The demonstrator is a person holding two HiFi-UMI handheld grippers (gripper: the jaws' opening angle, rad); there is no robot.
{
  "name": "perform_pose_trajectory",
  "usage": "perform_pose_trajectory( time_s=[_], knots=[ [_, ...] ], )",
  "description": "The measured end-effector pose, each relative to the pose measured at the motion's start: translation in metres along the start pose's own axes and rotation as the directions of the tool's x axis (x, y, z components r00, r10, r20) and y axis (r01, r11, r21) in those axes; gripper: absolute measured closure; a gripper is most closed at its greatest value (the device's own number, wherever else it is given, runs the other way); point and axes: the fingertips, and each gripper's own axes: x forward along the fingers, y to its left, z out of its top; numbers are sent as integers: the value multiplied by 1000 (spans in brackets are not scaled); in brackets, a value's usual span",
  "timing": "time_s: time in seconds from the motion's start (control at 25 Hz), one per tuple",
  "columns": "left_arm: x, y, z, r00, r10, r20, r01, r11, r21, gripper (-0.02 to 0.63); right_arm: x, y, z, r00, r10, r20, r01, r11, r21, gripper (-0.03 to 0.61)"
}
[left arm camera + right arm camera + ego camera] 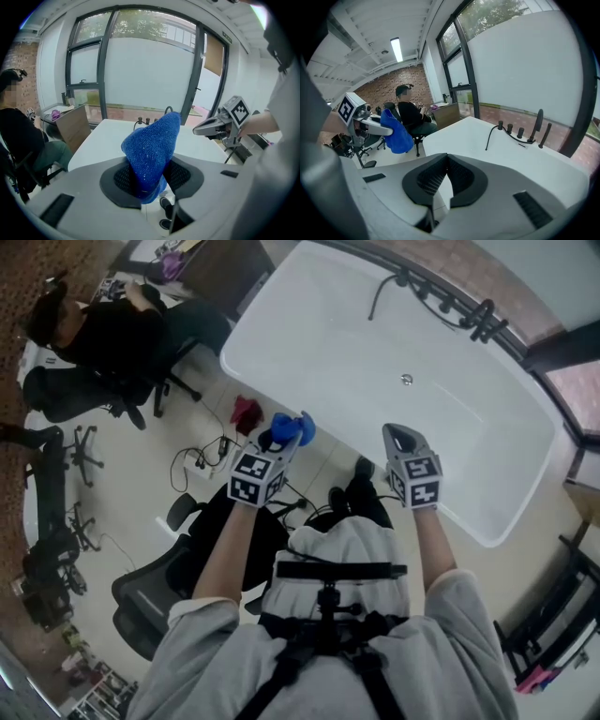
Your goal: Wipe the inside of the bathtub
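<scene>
The white bathtub [356, 352] lies ahead of me, with its drain [406, 380] in the middle and black taps [450, 306] on the far rim. My left gripper [286, 442] is shut on a blue cloth [292, 429] and hangs over the floor, just short of the tub's near rim. In the left gripper view the blue cloth [152, 150] stands up between the jaws, with the bathtub [112, 136] beyond it. My right gripper [401, 435] is shut on nothing and sits at the near rim. The right gripper view looks along the bathtub [487, 154] toward the taps [520, 133].
A seated person in black [103, 334] is off to the left among office chairs. A red cloth [246, 413] and a power strip with cables [202, 460] lie on the floor beside the tub. A black chair [150, 601] stands at my left. Tall windows back the tub.
</scene>
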Motion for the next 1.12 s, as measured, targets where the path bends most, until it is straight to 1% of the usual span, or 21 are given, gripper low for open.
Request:
perform_pose_trajectory(
  time_s=[0.24,0.32,0.44,0.64,0.76,0.88,0.96,1.04,1.12],
  knots=[
    [21,8,23,999,24,-28,-23,1000,16,486,18,-23,19,1000,24,8,-24,999,21,569],
    [28,14,30,999,35,-37,-33,998,46,486,25,-29,28,999,30,15,-30,999,22,569],
    [40,21,39,997,38,-60,-31,993,117,486,32,-35,36,1000,26,16,-26,999,34,569],
    [72,31,49,992,-14,-123,38,980,195,486,46,-46,46,999,-18,28,16,997,74,569],
    [95,38,46,984,-62,-165,103,961,255,485,59,-48,41,998,-56,12,54,992,112,569],
    [123,45,37,966,-126,-224,197,924,329,486,77,-53,31,994,-110,-2,109,983,150,569],
    [139,53,25,942,-190,-278,288,883,372,486,90,-52,23,986,-164,-8,163,970,180,569],
    [153,61,8,903,-255,-346,391,821,415,486,101,-48,12,977,-213,-29,214,950,229,569],
    [170,67,-7,855,-312,-413,490,746,451,486,115,-48,-1,967,-249,-56,255,929,267,569]
  ],
)
